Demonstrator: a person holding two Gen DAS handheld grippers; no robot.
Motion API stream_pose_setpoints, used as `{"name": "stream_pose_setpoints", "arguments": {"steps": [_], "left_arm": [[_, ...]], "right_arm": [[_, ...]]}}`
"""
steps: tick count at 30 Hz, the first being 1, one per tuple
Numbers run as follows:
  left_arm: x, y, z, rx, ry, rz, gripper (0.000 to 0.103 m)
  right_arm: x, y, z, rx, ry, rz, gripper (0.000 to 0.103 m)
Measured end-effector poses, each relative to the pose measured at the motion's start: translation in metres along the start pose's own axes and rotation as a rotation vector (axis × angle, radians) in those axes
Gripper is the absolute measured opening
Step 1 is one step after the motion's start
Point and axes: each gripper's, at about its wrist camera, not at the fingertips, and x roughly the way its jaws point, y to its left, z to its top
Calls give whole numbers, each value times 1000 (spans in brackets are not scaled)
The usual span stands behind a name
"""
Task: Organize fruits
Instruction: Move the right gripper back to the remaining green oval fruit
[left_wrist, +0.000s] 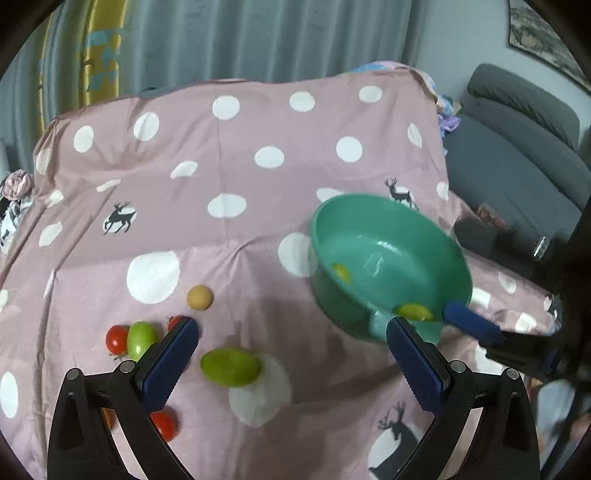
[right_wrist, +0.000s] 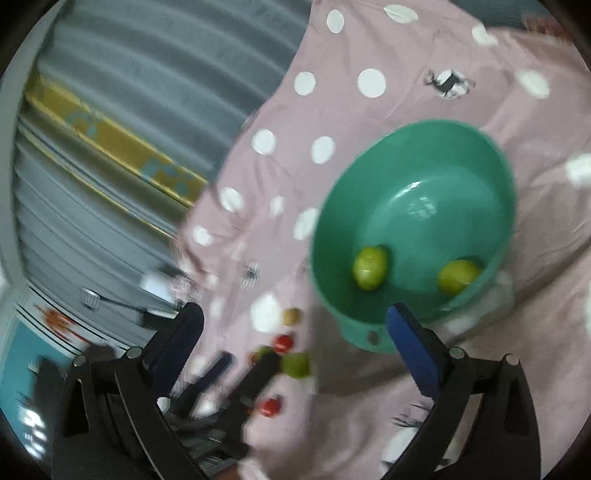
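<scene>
1. Left gripper has its fingers spread wide, nothing in them.
2. Right gripper is the same, gaping and empty.
3. Two green fruits sit in the teal bowl.
4. Red tomatoes lie loose on the polka-dot cloth.

a home living room: grey sofa, pleated curtains, framed picture, polka-dot bedsheet.

Bowl right of centre on cloth, two fruits inside; loose fruits lower left.
</scene>
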Motion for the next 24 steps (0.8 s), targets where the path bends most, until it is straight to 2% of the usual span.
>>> {"name": "stream_pose_setpoints", "arguments": {"steps": [2, 5, 8, 13, 15, 18, 22, 24], "left_arm": [[1, 6, -2, -13, 1, 20, 101], [2, 25, -3, -85, -7, 65, 101], [4, 43, -5, -149, 8, 96, 101], [12, 59, -11, -159, 69, 142, 101], [20, 64, -16, -157, 118, 158, 101], [30, 71, -21, -160, 172, 127, 101], [33, 78, -23, -173, 184, 62, 101], [29, 80, -24, -167, 178, -16, 101]], "right_arm": [[5, 1, 0, 14, 2, 25, 101], [14, 11, -2, -21, 19, 21, 101], [23, 18, -6, -26, 41, 62, 101], [45, 30, -16, -53, 103, 75, 101], [55, 33, -19, -58, 132, 67, 101], [68, 35, -24, -64, 161, 46, 101], [81, 40, -29, -87, 202, 42, 101], [89, 45, -32, -128, 238, 28, 101]]}}
